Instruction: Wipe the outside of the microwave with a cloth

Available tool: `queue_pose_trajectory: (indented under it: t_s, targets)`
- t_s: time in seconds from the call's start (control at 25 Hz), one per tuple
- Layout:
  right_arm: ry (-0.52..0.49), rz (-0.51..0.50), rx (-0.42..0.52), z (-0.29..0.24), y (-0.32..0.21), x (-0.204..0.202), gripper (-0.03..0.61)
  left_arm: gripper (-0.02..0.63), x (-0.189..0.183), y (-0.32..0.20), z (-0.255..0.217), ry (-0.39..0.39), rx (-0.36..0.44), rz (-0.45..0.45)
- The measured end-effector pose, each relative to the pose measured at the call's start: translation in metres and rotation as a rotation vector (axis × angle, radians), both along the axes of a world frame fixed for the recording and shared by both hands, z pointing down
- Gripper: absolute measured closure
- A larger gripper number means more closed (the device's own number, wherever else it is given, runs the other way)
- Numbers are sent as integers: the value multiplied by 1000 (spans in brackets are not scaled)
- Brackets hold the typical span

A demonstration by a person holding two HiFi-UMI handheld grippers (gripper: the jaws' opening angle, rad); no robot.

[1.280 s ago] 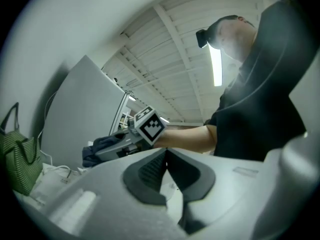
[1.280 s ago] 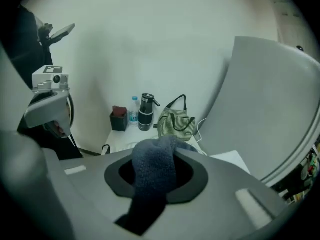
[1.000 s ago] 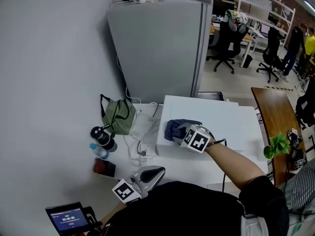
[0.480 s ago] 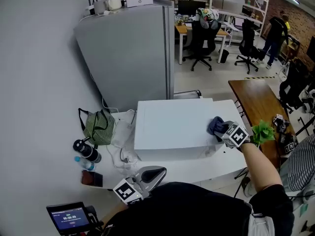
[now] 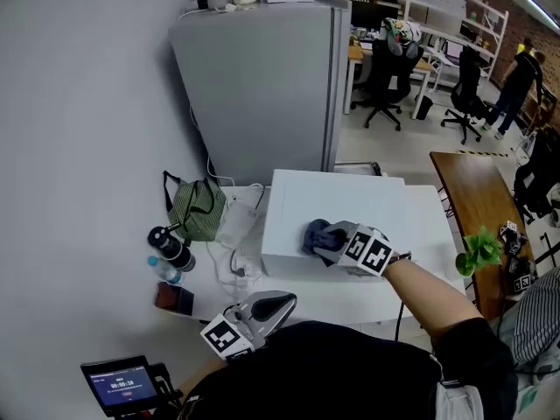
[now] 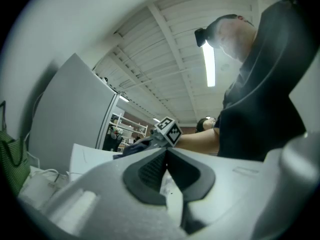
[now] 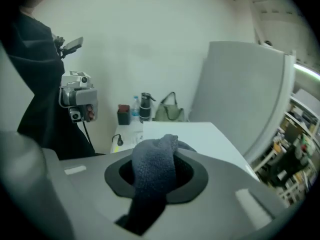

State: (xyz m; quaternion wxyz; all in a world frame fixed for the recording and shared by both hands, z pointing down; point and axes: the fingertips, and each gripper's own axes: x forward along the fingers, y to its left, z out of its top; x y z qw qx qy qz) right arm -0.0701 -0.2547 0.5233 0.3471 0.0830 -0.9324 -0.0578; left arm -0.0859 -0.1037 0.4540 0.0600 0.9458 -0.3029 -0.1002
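Office corner, white table (image 5: 350,297): the right gripper (image 5: 339,241) is clamping the dark cloth (image 5: 318,233) and pressing it on the microwave (image 5: 389,206) top, near-left part; the left gripper (image 5: 268,308) is hovering nearer, jaws together, empty

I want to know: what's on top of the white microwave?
A dark blue cloth, pinched by the right gripper, rests on the microwave top. The patch beneath it is hidden.

We see microwave (image 5: 350,210): white, boxy, plain flat top facing up. We see cloth (image 5: 318,234): dark blue-grey knit, bunched into wad, pressed on microwave top near its front left edge, one fold pinched between jaws of our right gripper (image 5: 338,242).
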Motion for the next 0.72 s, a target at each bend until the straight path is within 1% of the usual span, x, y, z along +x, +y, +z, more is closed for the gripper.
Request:
queue_pose_trajectory:
  t_s: [0.08,0.16,0.24,0.32,0.4,0.52,0.6,0.72]
  targets:
    - [13,-115,21,2,19,-61,497,611,-16,4,-1,1,0,-39]
    - [46,-177,66,6,27,-103,497,611,-31,9,-2,5,-1,-79]
    - [86,-196,87,15,26,-125,497,611,-44,14,-1,8,-4,-116]
    - [111,-198,83,27,23,-128,497,611,-52,17,-1,13,-3,-140]
    - [115,-188,69,31,21,-117,497,611,-54,18,-2,13,-5,-146]
    - [126,-133,44,33,12,-76,497,611,-43,15,-4,6,-1,-116]
    - [124,-62,9,39,3,-32,497,611,-29,9,-3,5,0,-80]
    - [121,69,-30,42,-9,48,497,611,1,0,-2,-3,6,-3]
